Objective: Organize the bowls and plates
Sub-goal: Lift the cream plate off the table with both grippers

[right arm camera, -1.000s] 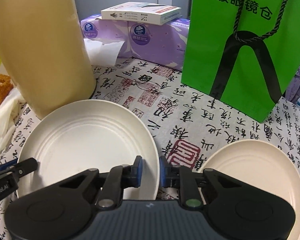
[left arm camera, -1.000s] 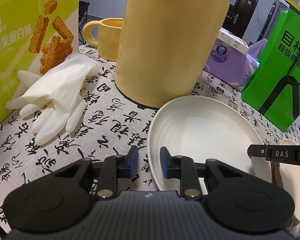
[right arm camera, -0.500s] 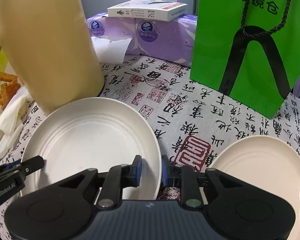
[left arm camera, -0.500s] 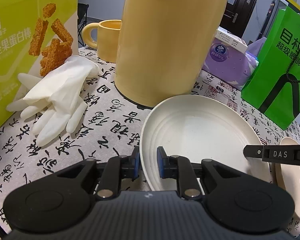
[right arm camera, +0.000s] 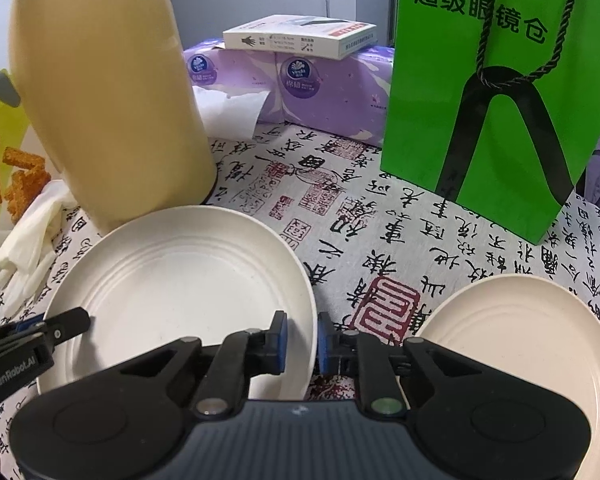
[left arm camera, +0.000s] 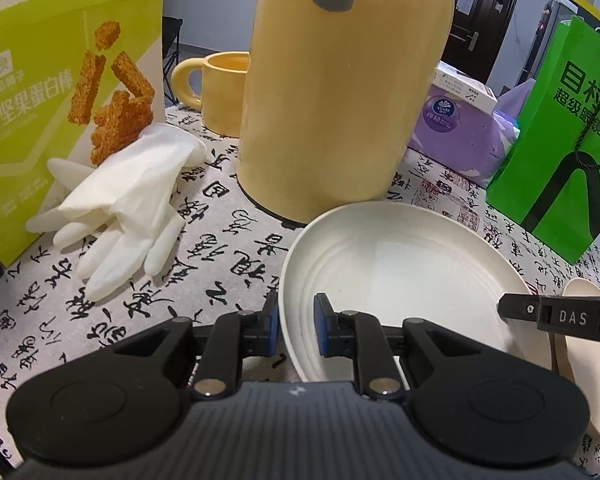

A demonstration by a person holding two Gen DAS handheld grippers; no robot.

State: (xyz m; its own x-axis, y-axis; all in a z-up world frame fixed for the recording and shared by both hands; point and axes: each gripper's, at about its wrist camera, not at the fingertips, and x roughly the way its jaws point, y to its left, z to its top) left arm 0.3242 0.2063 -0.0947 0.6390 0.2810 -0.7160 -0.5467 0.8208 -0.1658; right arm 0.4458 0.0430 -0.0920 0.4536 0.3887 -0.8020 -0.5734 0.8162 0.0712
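**A:** Where's the plate right now?

**Me:** The near plate (right arm camera: 180,280) sits on the table (right arm camera: 340,208), right up against the foot of the yellow jug (right arm camera: 104,112). My left tongs (left arm camera: 296,326) straddle its left rim, one blue pad outside, one inside, pinched narrow on it. My right tongs (right arm camera: 300,338) take the opposite rim the same way, and those jaws are closing on the edge as we speak.

**A:** So both hands have it?

**Me:** Looks that way; whether the rim has lifted off the cloth I can't quite tell through this lens.

**A:** And where does it go?

**Me:** My guess: the second plate (right arm camera: 520,344), lying flat off to the right, apart from this one, with the red seal print between them. My right hand is the nearer one, so the carry would run sideways to the right, low past the green bag (right arm camera: 500,92).
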